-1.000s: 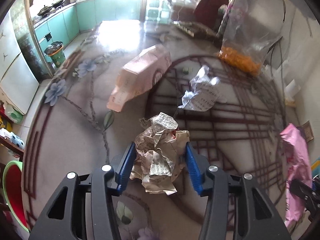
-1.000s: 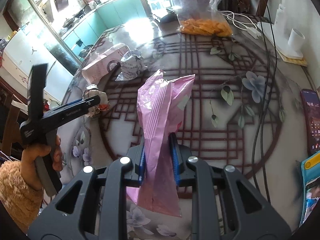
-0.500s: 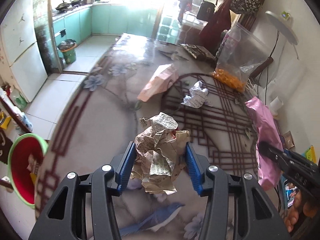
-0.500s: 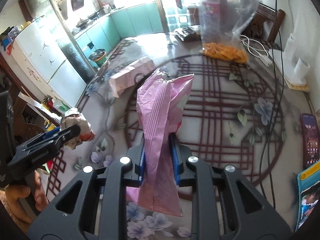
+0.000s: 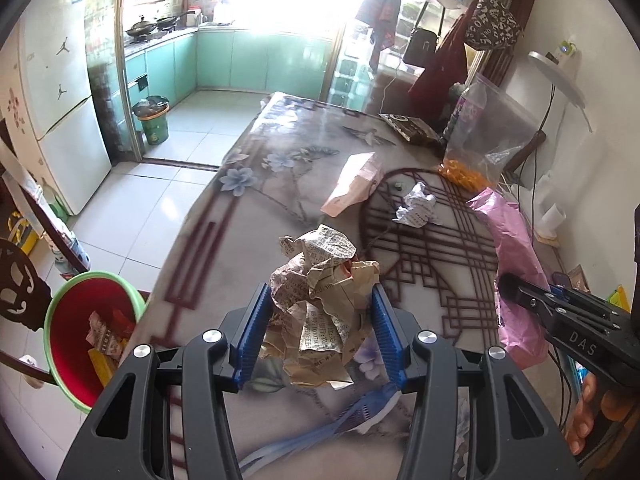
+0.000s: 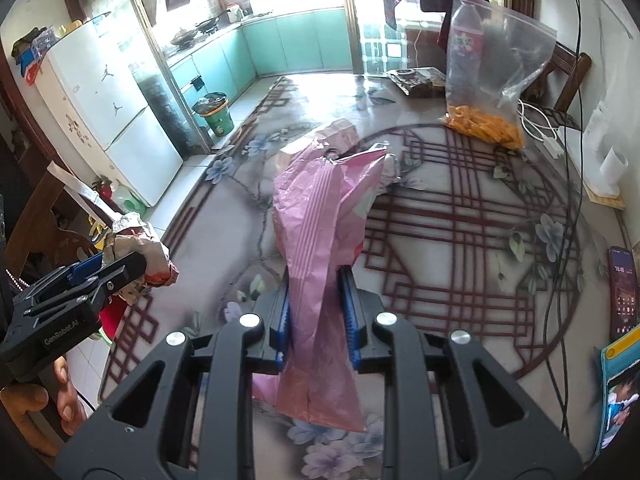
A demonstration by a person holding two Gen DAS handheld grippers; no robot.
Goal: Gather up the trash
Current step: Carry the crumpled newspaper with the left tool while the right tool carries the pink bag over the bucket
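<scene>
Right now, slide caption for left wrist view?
Left gripper lifts crumpled newspaper wad above floral table, red bin below left.

Crumpled newspaper wad (image 5: 320, 304) held aloft, pink plastic bag (image 6: 320, 248) pinched upright, above table

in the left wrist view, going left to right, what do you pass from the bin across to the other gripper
red bin with green rim → crumpled newspaper ball in the left gripper → pink plastic bag → right gripper holding it

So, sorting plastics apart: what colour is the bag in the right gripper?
Pink, clearest in the right wrist view: the plastic bag.
</scene>
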